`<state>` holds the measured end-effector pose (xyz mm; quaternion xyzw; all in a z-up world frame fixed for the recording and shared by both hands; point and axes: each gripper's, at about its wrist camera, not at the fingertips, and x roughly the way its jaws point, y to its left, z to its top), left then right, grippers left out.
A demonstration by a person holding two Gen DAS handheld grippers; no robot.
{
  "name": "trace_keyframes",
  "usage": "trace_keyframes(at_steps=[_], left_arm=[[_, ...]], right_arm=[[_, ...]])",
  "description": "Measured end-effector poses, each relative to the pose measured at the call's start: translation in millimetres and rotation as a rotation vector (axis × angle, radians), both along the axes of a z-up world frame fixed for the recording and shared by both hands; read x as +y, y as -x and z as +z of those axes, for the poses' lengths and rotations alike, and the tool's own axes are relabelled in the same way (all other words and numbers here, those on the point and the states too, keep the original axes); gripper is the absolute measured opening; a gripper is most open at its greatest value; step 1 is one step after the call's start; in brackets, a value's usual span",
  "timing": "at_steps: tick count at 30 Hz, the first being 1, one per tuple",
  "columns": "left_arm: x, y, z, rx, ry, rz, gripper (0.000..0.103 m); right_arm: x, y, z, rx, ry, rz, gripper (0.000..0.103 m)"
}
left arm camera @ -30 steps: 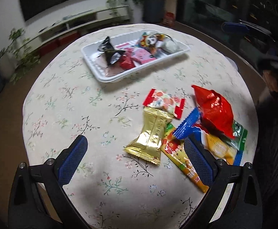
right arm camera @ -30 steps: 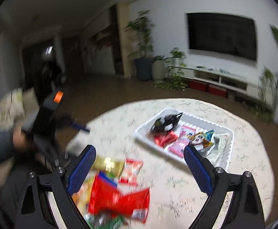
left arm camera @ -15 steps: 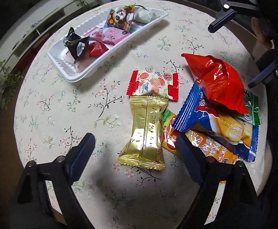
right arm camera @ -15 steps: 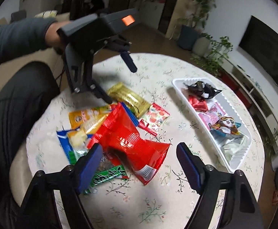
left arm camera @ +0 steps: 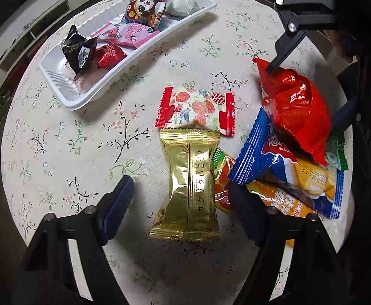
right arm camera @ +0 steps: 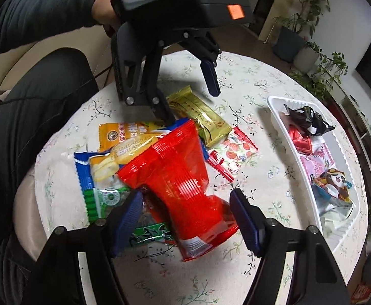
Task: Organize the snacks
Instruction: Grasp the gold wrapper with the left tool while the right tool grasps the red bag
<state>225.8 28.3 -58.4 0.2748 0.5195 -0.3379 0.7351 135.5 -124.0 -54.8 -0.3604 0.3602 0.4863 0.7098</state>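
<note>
My left gripper [left arm camera: 183, 200] straddles the gold packet [left arm camera: 189, 185], jaws closing but pads not yet on it. Bare tablecloth [left arm camera: 71, 139] lies open to its left; the snack pile crowds its right finger. My right gripper [right arm camera: 185, 216] straddles the red bag [right arm camera: 183, 185] atop the pile near the table's edge, jaws closing, pads apparently just clear. The white tray [left arm camera: 66, 96] sits well apart across the table. Since a second ago both grippers have dropped closer and narrowed over their packets.
</note>
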Motion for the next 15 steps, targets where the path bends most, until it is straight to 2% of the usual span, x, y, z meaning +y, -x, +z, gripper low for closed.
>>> trace_keyframes(at_steps=[6, 10, 15], left_arm=[[2, -7, -1, 0.019, -0.001, 0.026, 0.059], [3, -8, -2, 0.027, -0.014, 0.037, 0.058], [-8, 1, 0, -0.003, -0.071, 0.004, 0.058]], right_arm=[[8, -5, -9, 0.035, 0.043, 0.013, 0.068], [7, -9, -12, 0.065, 0.046, -0.009, 0.059], [2, -12, -10, 0.089, 0.038, -0.044, 0.044]])
